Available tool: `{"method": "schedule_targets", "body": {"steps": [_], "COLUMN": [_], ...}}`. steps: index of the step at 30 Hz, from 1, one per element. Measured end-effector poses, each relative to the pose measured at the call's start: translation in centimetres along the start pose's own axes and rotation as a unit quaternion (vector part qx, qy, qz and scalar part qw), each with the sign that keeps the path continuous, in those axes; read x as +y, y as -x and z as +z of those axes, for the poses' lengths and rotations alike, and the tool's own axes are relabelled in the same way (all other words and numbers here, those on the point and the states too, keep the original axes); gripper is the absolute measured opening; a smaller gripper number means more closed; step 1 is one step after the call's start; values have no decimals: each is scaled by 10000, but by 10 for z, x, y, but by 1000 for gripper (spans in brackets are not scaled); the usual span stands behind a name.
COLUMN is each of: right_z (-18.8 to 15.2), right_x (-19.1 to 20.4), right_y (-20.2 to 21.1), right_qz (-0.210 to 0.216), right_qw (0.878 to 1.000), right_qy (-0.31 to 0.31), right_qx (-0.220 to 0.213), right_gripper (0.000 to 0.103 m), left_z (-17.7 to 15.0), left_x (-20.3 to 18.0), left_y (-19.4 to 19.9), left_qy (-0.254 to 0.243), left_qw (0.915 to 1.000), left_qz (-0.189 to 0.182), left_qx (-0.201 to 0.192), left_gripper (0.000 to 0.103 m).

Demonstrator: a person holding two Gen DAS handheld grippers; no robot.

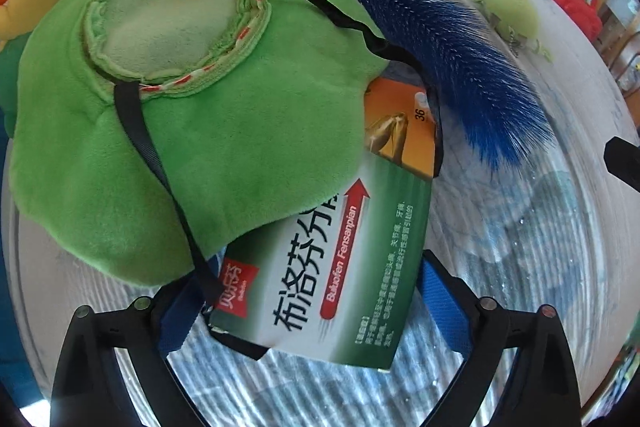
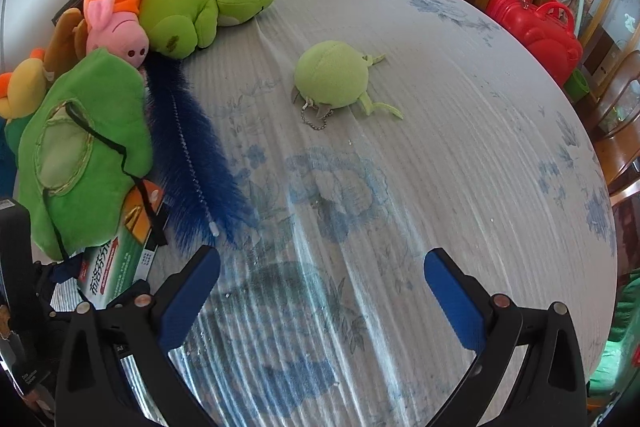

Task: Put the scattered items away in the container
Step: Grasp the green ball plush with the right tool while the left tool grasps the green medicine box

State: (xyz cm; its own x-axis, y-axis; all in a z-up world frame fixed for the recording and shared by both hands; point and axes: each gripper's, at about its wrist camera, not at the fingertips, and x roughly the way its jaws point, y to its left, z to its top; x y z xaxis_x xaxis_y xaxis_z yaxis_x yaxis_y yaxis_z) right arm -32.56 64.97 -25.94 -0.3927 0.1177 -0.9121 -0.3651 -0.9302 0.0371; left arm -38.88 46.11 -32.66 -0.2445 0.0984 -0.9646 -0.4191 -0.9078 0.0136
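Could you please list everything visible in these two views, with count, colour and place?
medicine box: one, green and white, between the left gripper's fingers, partly under the flat plush.
flat plush: one, green, black strap across it, left.
feather brush: one, blue, beside the plush.
round plush: one, light green, alone mid-cloth, chain attached.
frog plush: one, green, far left.
pig plush: one, pink and orange, by the frog.
red case: one, far right.
tablecloth: white, blue flowers.
left gripper: around the box.
right gripper: open, nothing held.
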Motion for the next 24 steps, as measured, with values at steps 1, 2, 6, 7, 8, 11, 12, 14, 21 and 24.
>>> {"method": "schedule_targets", "body": {"steps": [1,2,6,7,8,11,12,14,21,24], "right_z": [7,15,54,63,72,90,94,101,89,68], "right_x": [-2,-4,-10,-12,-14,-16,-15,-15,-11,-6], "right_y": [-4,-9,-29,-36,-42,-60,-66,-79,-85,-59], "right_qz": [10,33,34,14,19,-1,-10,-19,34,174], "right_qw": [10000,9999,9995,9993,9992,9991,9991,9993,9996,9993], "right_qy": [-18,-40,-62,-78,-105,-99,-76,-57,-72,7], "right_qx": [-55,-113,-323,-356,-379,-419,-425,-369,-253,-329], "right_gripper": [103,103,101,101,101,98,92,78,60,60], "left_z": [3,7,15,16,17,17,17,17,13,2], "left_x": [2,5,17,18,20,25,25,25,26,29], "left_y": [0,1,3,3,2,0,1,2,10,20], "left_qy": [38,59,213,209,208,250,253,258,318,333], "left_qw": [10000,9998,9996,9995,9995,9996,9996,9995,9993,9992], "left_qz": [84,169,147,186,221,82,71,49,62,143], "left_qx": [-28,-80,-103,-135,-128,-115,-127,-152,-161,-150], "left_gripper": [94,93,92,91,91,91,91,91,91,90]}}
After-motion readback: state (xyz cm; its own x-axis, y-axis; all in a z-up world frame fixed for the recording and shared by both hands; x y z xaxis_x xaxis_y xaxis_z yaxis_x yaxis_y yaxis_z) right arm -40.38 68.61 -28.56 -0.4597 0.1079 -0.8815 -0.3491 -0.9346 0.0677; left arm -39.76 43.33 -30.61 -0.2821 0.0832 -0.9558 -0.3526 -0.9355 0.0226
